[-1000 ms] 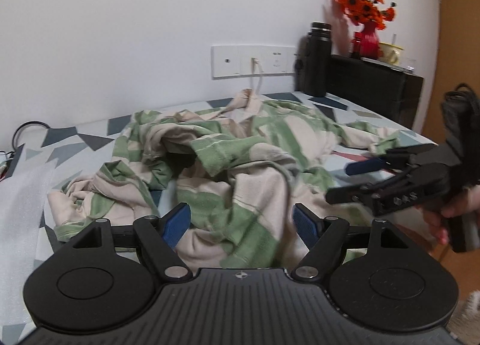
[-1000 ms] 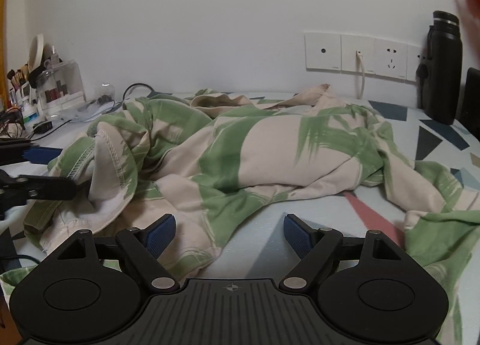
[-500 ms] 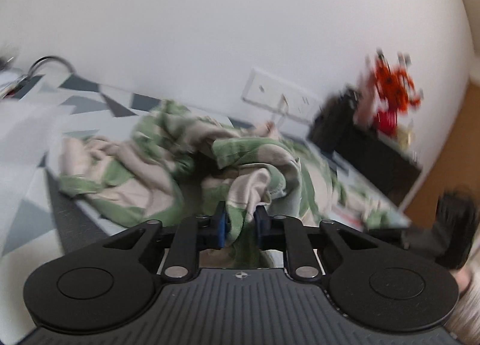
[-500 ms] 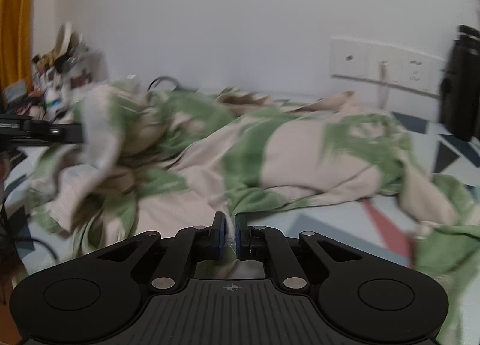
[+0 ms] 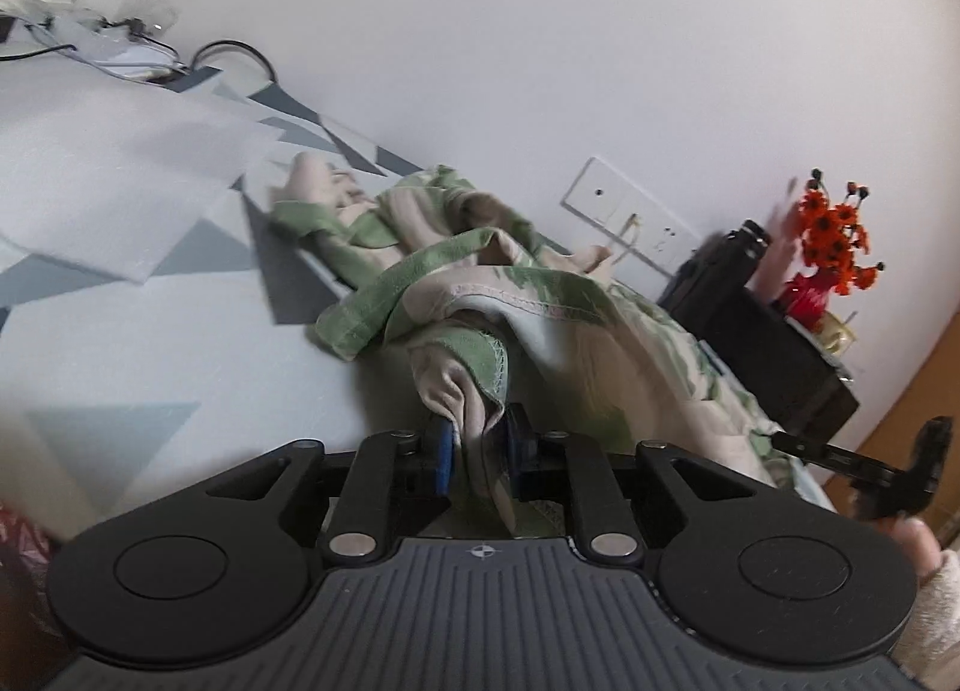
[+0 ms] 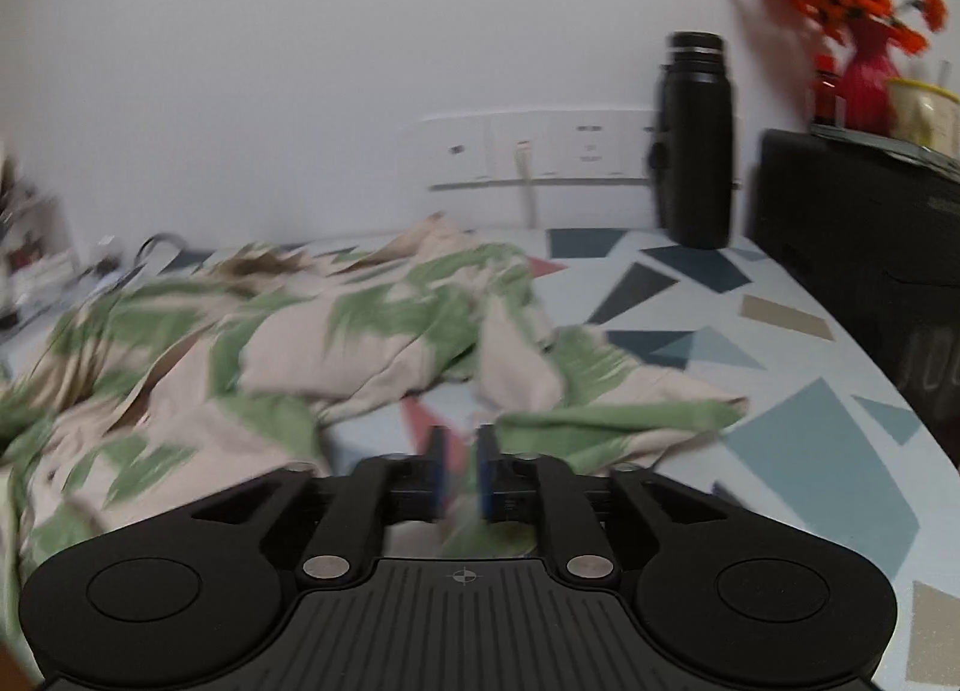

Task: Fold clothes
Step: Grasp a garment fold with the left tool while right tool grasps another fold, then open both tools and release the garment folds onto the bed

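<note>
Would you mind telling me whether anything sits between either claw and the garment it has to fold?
Nothing visible does. The left claw is already clamped on a bunched edge of the garment. The right claw is closed, apparently on another fold of it, though blur hides the contact.

The left gripper (image 5: 477,454) is clamped tight on a bunch of the garment (image 5: 480,343). The right gripper (image 6: 459,472) is pinched nearly closed on cloth too, held low
</note>
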